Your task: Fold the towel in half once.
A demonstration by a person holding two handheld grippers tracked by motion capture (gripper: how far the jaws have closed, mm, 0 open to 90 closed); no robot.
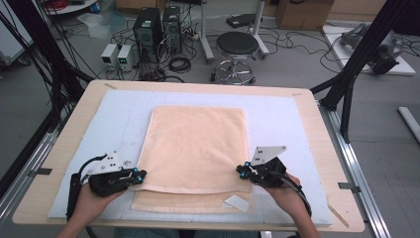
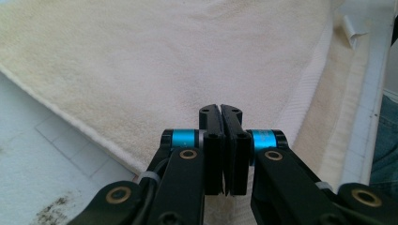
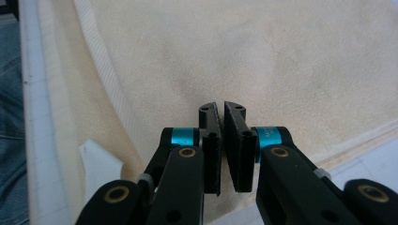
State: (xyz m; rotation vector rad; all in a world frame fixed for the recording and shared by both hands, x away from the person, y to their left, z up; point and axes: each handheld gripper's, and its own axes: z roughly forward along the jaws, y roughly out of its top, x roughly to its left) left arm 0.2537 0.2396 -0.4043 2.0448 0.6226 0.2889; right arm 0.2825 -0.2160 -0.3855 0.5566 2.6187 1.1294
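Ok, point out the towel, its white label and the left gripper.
towel (image 1: 193, 146), high view, middle of the top layer.
white label (image 1: 236, 203), high view, its centre.
left gripper (image 1: 140, 175), high view, at the jaw tips.

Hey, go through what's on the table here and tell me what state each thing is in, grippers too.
Towel: folded, top layer short of the near edge, near corners pinched.
Left gripper: shut on the towel's near left corner.
Right gripper: shut on the near right corner.
Label: flat on the lower layer.
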